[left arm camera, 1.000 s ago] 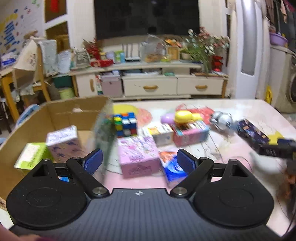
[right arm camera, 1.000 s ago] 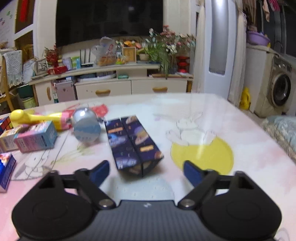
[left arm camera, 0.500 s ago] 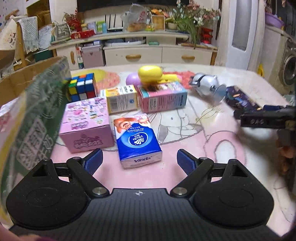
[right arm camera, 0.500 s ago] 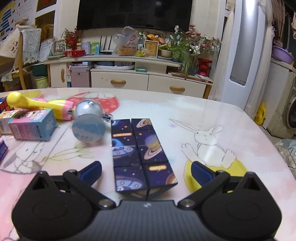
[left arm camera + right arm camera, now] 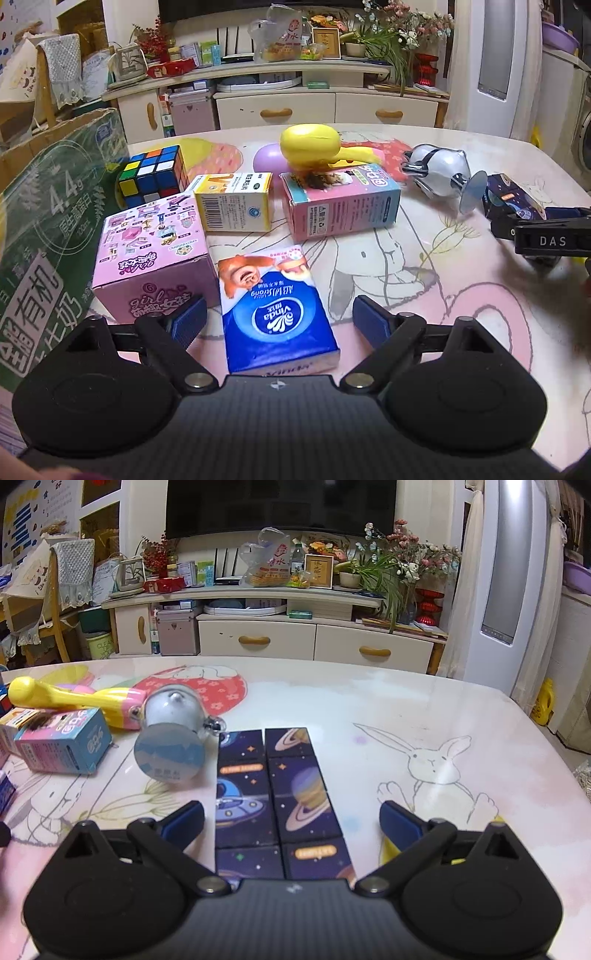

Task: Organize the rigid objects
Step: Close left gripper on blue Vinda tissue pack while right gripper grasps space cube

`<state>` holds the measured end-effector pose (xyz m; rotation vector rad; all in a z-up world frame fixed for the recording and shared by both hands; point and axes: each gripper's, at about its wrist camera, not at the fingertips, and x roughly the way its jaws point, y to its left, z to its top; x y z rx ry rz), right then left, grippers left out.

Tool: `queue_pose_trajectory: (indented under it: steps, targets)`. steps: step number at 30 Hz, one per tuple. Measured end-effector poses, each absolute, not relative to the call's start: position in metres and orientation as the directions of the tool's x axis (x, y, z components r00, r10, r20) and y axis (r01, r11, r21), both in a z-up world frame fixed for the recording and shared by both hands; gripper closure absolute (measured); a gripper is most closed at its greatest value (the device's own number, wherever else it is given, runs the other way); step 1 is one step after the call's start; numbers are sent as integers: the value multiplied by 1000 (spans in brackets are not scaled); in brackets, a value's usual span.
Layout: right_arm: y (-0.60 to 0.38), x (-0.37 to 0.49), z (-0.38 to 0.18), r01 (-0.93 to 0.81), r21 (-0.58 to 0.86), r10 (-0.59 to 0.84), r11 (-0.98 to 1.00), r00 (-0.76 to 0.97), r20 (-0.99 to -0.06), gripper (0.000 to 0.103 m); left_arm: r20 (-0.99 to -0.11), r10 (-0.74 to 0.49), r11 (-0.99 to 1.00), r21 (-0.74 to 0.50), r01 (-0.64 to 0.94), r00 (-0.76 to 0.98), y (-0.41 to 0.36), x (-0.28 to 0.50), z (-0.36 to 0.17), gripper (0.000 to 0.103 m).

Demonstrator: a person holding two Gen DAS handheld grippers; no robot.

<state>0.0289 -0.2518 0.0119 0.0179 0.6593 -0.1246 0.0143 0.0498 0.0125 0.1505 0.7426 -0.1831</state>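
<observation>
Left gripper (image 5: 279,319): jaws wide, pads clear of the blue tissue pack (image 5: 275,308) lying between them on the counter (image 5: 424,295); nothing gripped.

Right gripper (image 5: 291,819): jaws wide and closing, with the space-print folding cube (image 5: 280,797) lying flat between them, a gap on each side; not held.

Just beside the tissue pack, toward the counter's left edge, sits a pink box (image 5: 153,251). At that edge stands a green-printed cardboard carton (image 5: 48,236).

Beyond the tissue pack lie a yellow-and-white box (image 5: 236,203) and a pink-and-blue box (image 5: 340,205). A Rubik's cube (image 5: 153,173) sits toward the far left. A yellow toy (image 5: 314,149) rests behind the pink-and-blue box.

A grey round toy with a disc base (image 5: 170,738) lies just beside the folding cube, toward the counter's right side.
</observation>
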Motion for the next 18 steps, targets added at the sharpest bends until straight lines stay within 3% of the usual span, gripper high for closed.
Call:
queue_pose_trajectory:
  steps: [3,7,11,12,13,18]
  targets:
    - [-253,32,13,112,-8,-94,994,787,-610,13,-686,-122,974,55,218,717,51,19,13,0]
    - [-250,30,14,91,14,-65,996,797,-600,31,-685,-141,974,34,225,715,53,23,12,2]
    - [-245,29,15,65,11,-46,998,804,-593,46,-681,-154,971,32,239,716,52,21,14,21]
    - [-243,28,15,65,4,-50,998,804,-592,46,-675,-152,970,37,239,722,52,20,14,31]
    - [-243,28,15,65,3,-51,998,805,-592,46,-673,-156,969,36,243,723,52,18,14,35]
    - [-242,25,16,66,9,-48,998,805,-591,46,-675,-160,969,32,245,720,54,16,14,39]
